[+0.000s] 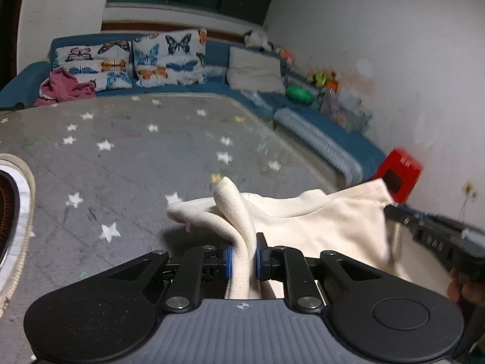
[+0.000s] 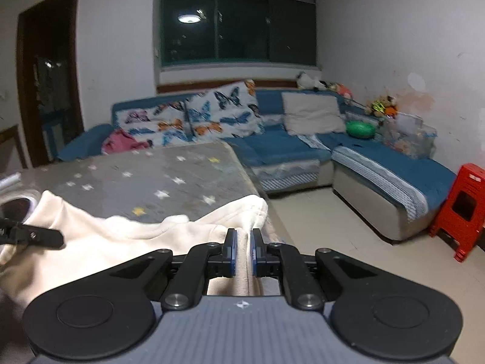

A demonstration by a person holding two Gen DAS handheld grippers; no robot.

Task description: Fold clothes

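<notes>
A cream fleece garment (image 1: 321,221) is held up over the near edge of a grey star-patterned table (image 1: 127,151). My left gripper (image 1: 243,248) is shut on one bunched edge of it. My right gripper (image 2: 242,248) is shut on another edge of the same garment (image 2: 121,227), near the table's right corner. The garment hangs between the two grippers, sagging in the middle. The right gripper also shows at the right of the left wrist view (image 1: 430,233), and the left gripper at the left of the right wrist view (image 2: 30,236).
A blue corner sofa (image 2: 288,148) with butterfly cushions (image 2: 224,112) and a pink garment (image 2: 121,142) stands behind the table (image 2: 136,176). A red plastic stool (image 2: 463,209) is at the right by the wall. A round rimmed object (image 1: 12,206) sits at the table's left.
</notes>
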